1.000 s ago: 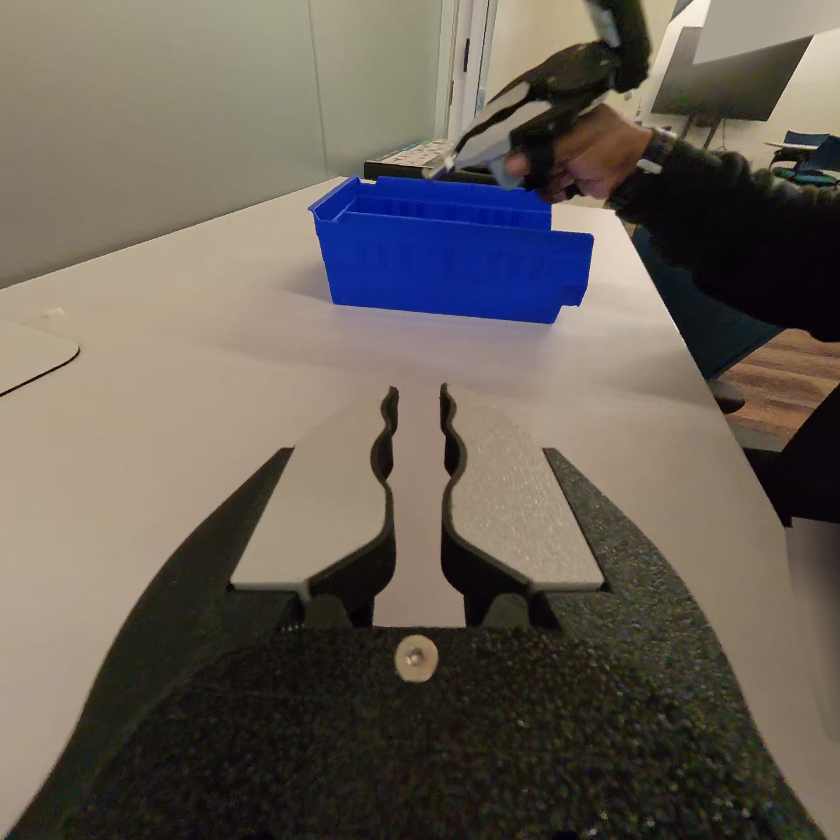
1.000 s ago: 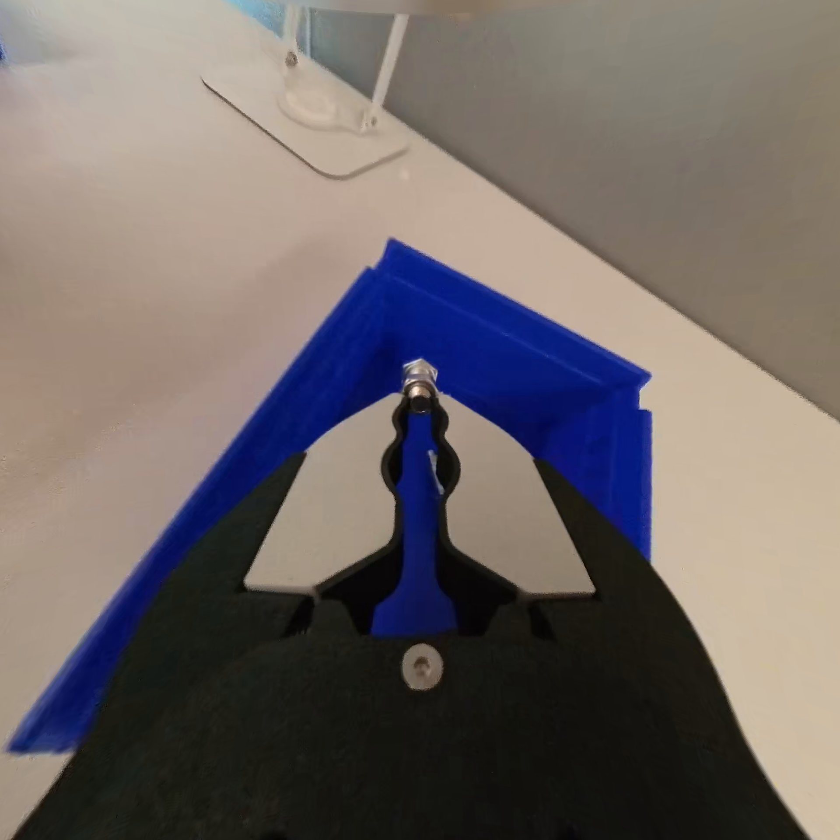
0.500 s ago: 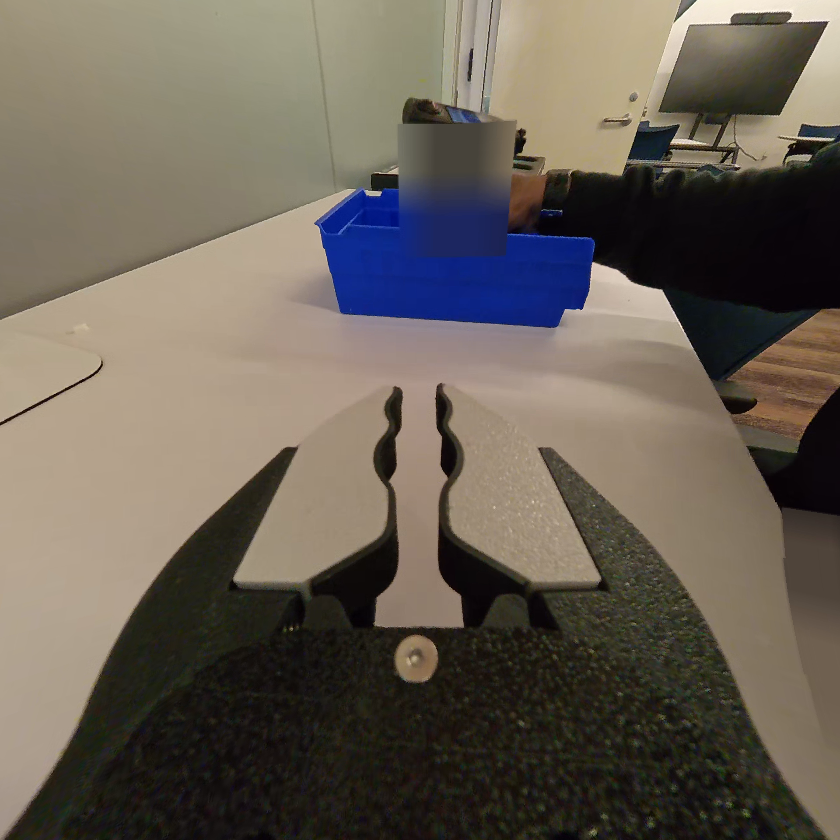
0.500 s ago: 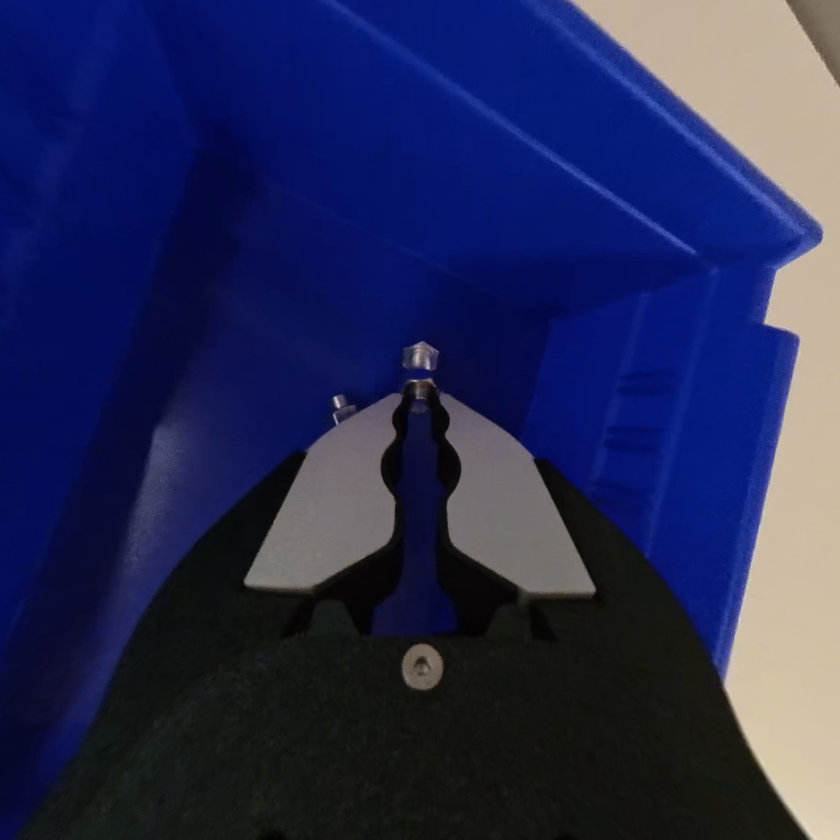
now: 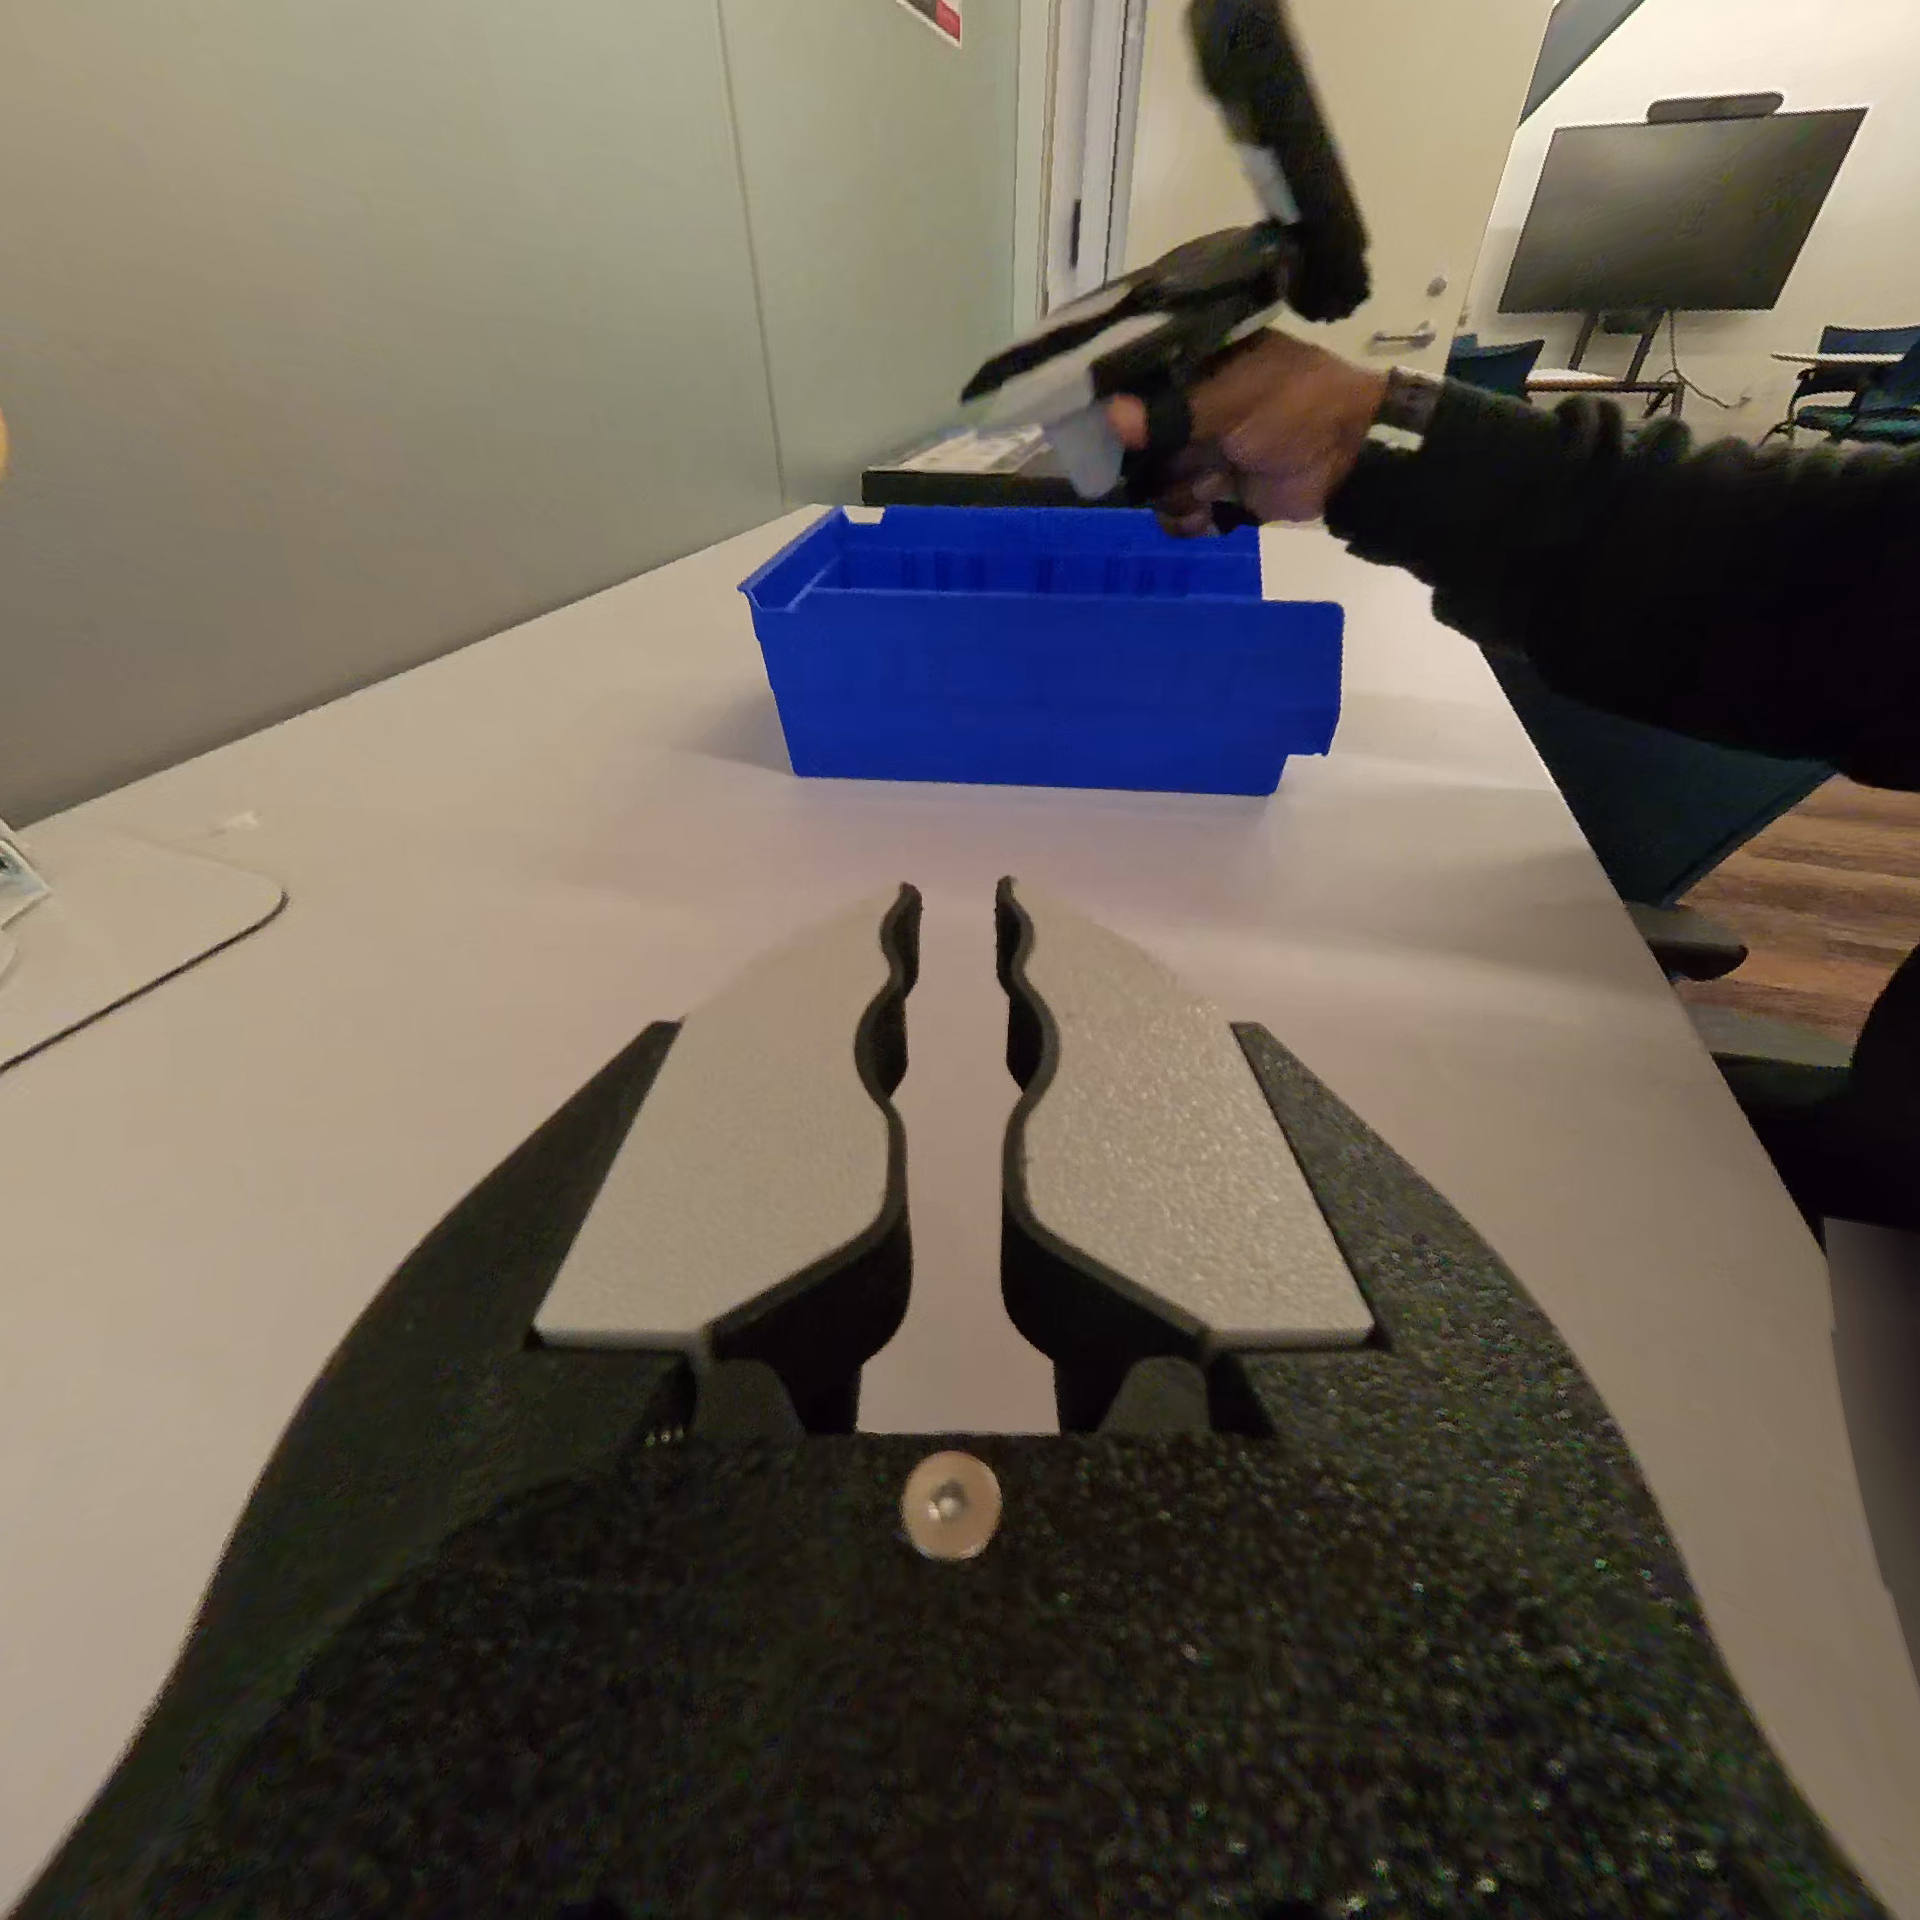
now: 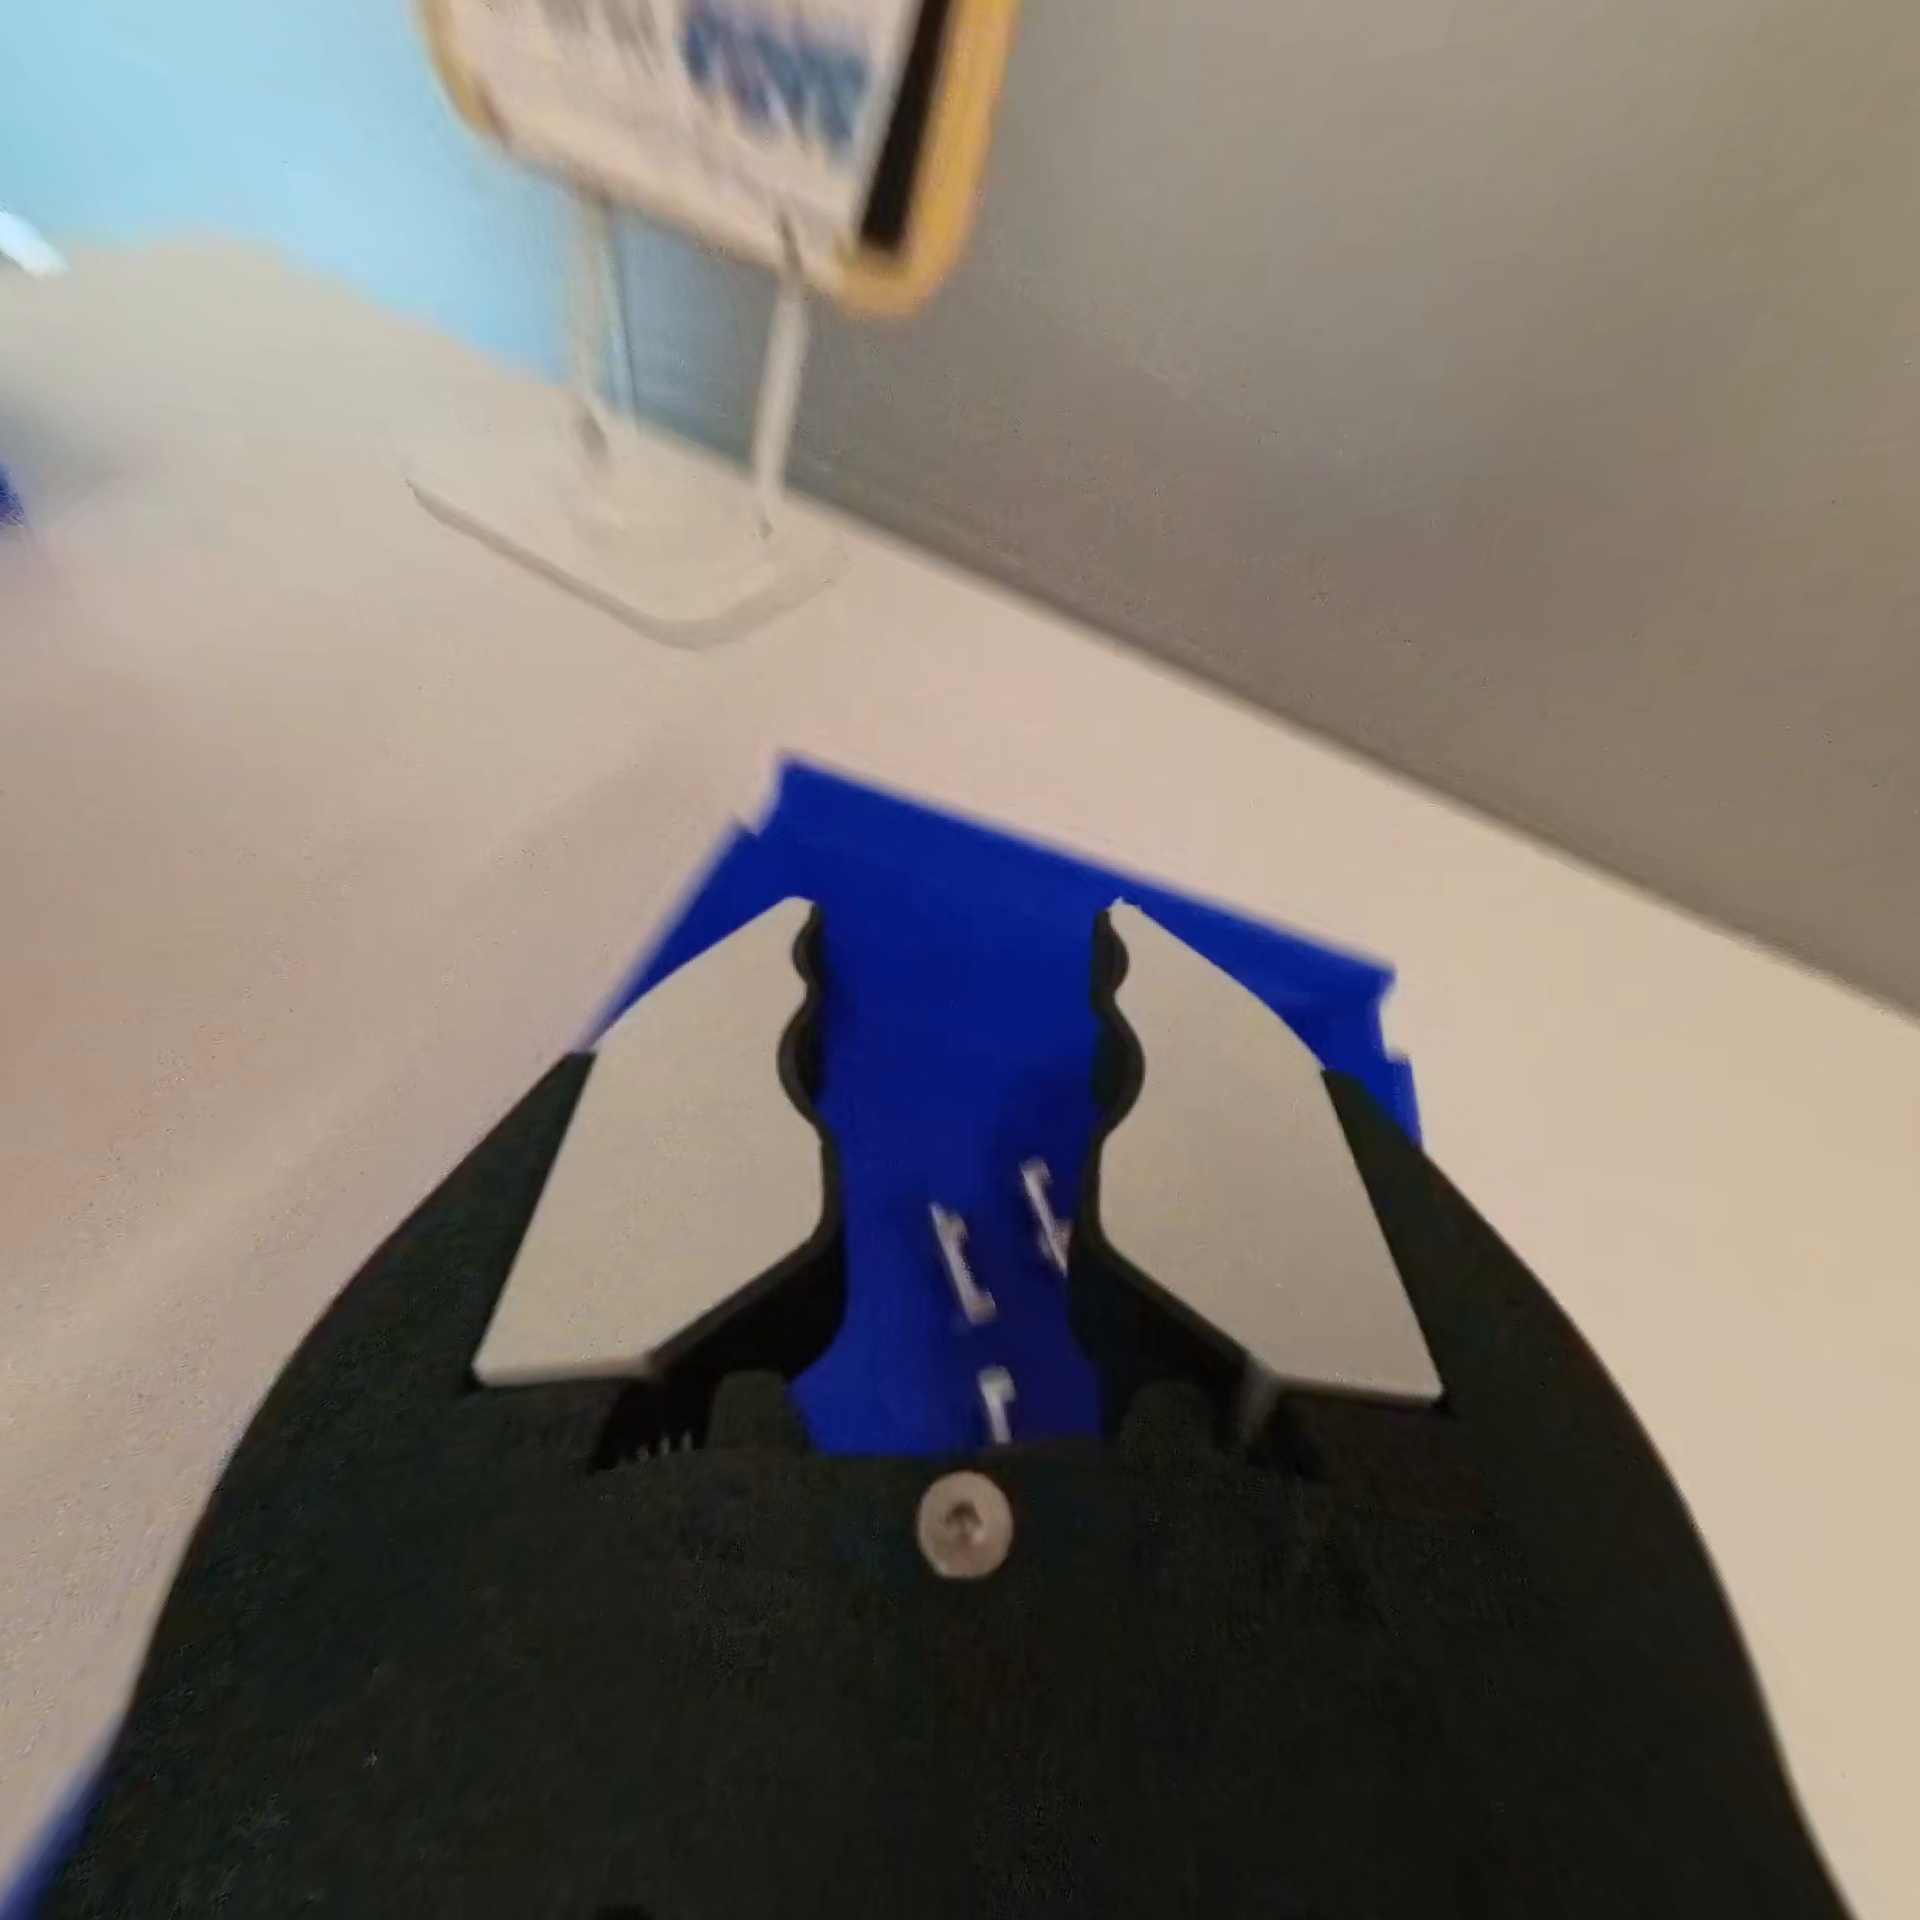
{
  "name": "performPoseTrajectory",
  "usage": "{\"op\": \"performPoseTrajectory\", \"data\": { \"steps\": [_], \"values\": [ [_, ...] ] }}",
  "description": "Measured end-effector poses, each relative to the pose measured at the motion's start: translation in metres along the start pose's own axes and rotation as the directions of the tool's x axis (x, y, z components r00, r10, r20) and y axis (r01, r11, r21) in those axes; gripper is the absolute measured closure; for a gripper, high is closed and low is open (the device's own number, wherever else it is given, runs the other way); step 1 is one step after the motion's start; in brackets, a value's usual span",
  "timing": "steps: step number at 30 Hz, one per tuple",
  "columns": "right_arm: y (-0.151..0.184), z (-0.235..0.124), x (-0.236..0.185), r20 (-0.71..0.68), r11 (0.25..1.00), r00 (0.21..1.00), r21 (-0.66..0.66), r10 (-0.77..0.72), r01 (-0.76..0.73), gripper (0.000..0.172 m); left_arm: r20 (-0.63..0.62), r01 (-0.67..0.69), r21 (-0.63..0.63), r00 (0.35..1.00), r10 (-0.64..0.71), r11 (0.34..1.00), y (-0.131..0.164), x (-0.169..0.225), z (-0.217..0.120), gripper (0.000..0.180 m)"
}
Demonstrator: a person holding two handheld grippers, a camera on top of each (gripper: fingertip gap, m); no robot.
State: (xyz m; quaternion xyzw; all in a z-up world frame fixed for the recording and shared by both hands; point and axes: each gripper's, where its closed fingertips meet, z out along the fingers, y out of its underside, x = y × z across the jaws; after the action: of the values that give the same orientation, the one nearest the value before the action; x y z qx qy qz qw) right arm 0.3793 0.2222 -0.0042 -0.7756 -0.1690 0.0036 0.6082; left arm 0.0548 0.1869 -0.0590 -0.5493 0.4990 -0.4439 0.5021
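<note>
Bolts, three small silvery ones, lay on the floor of the blue bin, seen between the right gripper fingers. A second before, that gripper pinched one bolt; now its jaws stood wide apart with nothing between the pads, above the bin. At the left gripper, jaws stayed narrowly apart and bare over the white table, the bin well off at twelve o'clock.

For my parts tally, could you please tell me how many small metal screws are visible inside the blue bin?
3, all on the blue bin floor: one centre, one right of it, one nearest the camera. The gripper body may hide others.
</note>
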Motion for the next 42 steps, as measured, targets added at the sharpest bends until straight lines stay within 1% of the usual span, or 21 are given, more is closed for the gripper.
{"op": "performPoseTrajectory", "data": {
  "steps": [1,3,5,7,9,13,16,19,22,23,25,27,29,30,33,34,36,38,40,42],
  "values": [
    [-0.027,-0.011,-0.013,0.025,0.992,1.000,0.130,-0.007,0.004,0.123,0.010,-0.014,0.014,1.000,0.014,1.000,-0.002,-0.002,0.000,0.167],
    [-0.071,-0.032,-0.039,0.053,0.941,0.997,0.337,-0.049,0.028,0.122,0.035,-0.051,0.041,0.998,0.049,0.998,-0.007,-0.002,-0.001,0.167],
    [-0.105,-0.051,-0.067,0.046,0.873,0.992,0.482,-0.115,0.079,0.120,0.063,-0.095,0.070,0.994,0.090,0.993,-0.013,-0.002,-0.002,0.168],
    [-0.134,-0.066,-0.097,0.053,0.794,0.985,0.600,-0.164,0.100,0.120,0.093,-0.132,0.105,0.988,0.123,0.986,-0.022,-0.001,-0.003,0.169],
    [-0.153,-0.074,-0.125,0.079,0.744,0.982,0.664,-0.170,0.075,0.125,0.126,-0.161,0.161,0.982,0.142,0.974,-0.035,0.001,-0.008,0.170],
    [-0.172,-0.068,-0.167,0.137,0.725,0.978,0.689,-0.155,0.018,0.141,0.180,-0.193,0.286,0.973,0.145,0.939,-0.067,0.013,-0.029,0.169],
    [-0.182,-0.058,-0.192,0.170,0.710,0.973,0.705,-0.156,-0.009,0.143,0.264,-0.212,0.292,0.955,0.134,0.933,-0.080,0.020,-0.052,0.164],
    [-0.186,-0.046,-0.211,0.197,0.709,0.967,0.705,-0.162,-0.025,0.144,0.369,-0.276,0.240,0.913,0.176,0.931,-0.093,0.025,-0.084,0.157],
    [-0.185,-0.024,-0.232,0.194,0.738,0.960,0.674,-0.202,0.019,0.149,0.464,-0.314,0.147,0.859,0.215,0.938,-0.106,0.016,-0.126,0.154],
    [-0.184,-0.016,-0.236,0.181,0.751,0.961,0.659,-0.209,0.039,0.152,0.496,-0.310,0.093,0.838,0.226,0.946,-0.107,0.008,-0.141,0.154],
    [-0.179,-0.001,-0.250,0.185,0.765,0.951,0.640,-0.249,0.076,0.154,0.546,-0.281,-0.064,0.793,0.269,0.958,-0.101,-0.015,-0.172,0.152],
    [-0.172,0.012,-0.264,0.211,0.771,0.935,0.630,-0.286,0.093,0.156,0.568,-0.199,-0.250,0.762,0.310,0.948,-0.083,-0.043,-0.203,0.151],
    [-0.161,0.025,-0.276,0.258,0.781,0.914,0.617,-0.312,0.092,0.156,0.533,-0.076,-0.420,0.786,0.314,0.905,-0.056,-0.063,-0.227,0.151],
    [-0.154,0.032,-0.281,0.286,0.791,0.904,0.606,-0.317,0.086,0.156,0.503,-0.021,-0.495,0.808,0.306,0.869,-0.041,-0.070,-0.237,0.150],
    [-0.133,0.050,-0.289,0.357,0.817,0.881,0.573,-0.312,0.058,0.156,0.366,0.082,-0.677,0.900,0.238,0.731,0.005,-0.081,-0.254,0.148],
    [-0.125,0.056,-0.291,0.374,0.826,0.875,0.561,-0.307,0.050,0.156,0.304,0.090,-0.731,0.930,0.206,0.676,0.020,-0.081,-0.256,0.148],
    [-0.110,0.066,-0.292,0.397,0.841,0.869,0.540,-0.295,0.039,0.157,0.184,0.072,-0.814,0.973,0.139,0.577,0.044,-0.076,-0.253,0.149],
    [-0.097,0.076,-0.294,0.408,0.855,0.865,0.517,-0.292,0.045,0.157,0.058,0.027,-0.873,0.997,0.048,0.487,0.066,-0.063,-0.247,0.149],
    [-0.086,0.082,-0.297,0.415,0.863,0.857,0.502,-0.305,0.064,0.157,-0.032,-0.030,-0.915,0.999,0.002,0.403,0.084,-0.058,-0.246,0.149],
    [-0.078,0.086,-0.302,0.424,0.864,0.844,0.495,-0.330,0.089,0.157,-0.141,-0.118,-0.933,0.989,-0.043,0.340,0.097,-0.051,-0.247,0.149]
  ]
}}
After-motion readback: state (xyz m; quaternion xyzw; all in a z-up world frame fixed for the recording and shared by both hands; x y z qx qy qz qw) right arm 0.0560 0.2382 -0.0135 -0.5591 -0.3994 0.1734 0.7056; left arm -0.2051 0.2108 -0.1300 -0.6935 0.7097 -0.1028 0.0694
